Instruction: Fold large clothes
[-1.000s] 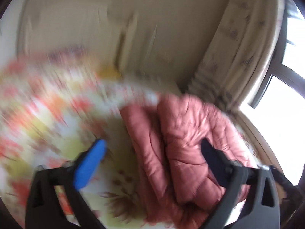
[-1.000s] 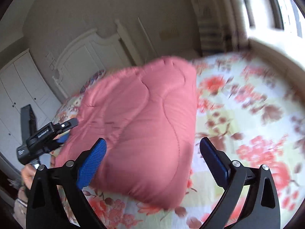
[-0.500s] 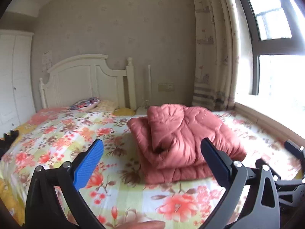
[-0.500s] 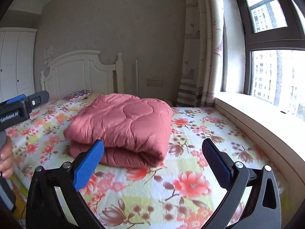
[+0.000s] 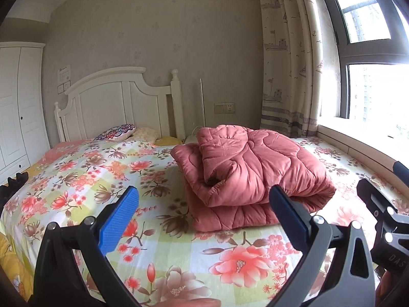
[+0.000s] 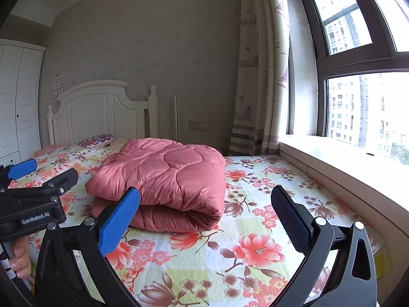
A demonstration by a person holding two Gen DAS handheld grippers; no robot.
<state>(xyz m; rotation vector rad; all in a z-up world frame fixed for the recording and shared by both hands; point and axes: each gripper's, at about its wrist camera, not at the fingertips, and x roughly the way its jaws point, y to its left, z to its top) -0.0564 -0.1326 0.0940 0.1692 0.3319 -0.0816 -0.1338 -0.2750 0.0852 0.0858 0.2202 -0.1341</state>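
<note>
A pink quilted garment lies folded in a thick bundle on the floral bed sheet; it also shows in the right wrist view. My left gripper is open and empty, held back from the bundle near the foot of the bed. My right gripper is open and empty, also back from the bundle. The left gripper's body shows at the left of the right wrist view.
White headboard and pillows at the far end. A white wardrobe stands left. Curtain, window and a sill run along the right. A dark object sits at the bed's left edge.
Both grippers have pulled back from close over the bundle to the foot of the bed and steadied. The bundle lies still on the sheet.
</note>
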